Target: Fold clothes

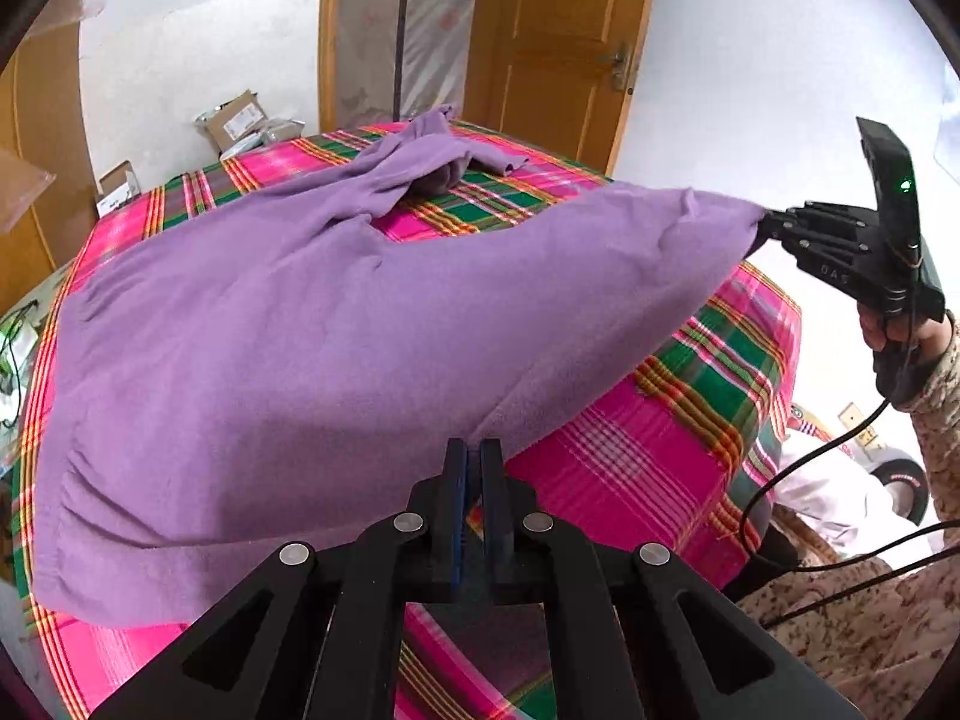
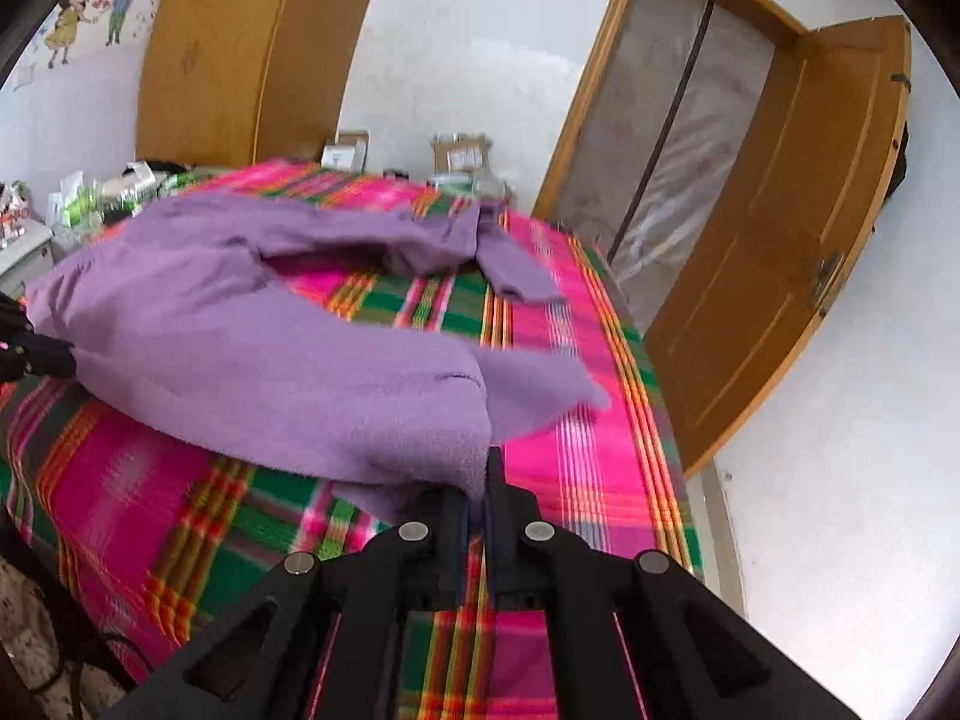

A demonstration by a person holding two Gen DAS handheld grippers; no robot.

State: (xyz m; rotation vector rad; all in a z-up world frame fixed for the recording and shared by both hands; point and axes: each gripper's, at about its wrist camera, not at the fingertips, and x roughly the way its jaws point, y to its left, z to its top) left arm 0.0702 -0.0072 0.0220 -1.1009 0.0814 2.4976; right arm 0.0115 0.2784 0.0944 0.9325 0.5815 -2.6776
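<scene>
Purple fleece garment lay spread across a bed covered by a pink, green and orange plaid blanket, with its near edge lifted off the bedding. The left gripper had its jaws pressed together, pinching the near hem of the fabric. The right gripper was likewise closed on another corner of the same garment, holding it up so the cloth stretched taut between the two tools. From the left wrist view, the right gripper appeared at the far right, held by a hand in a patterned sleeve, a black cable trailing below it. The far part of the garment, with a sleeve, rested crumpled on the blanket. Behind the bed stood a wooden door, cardboard boxes and a white wall.
</scene>
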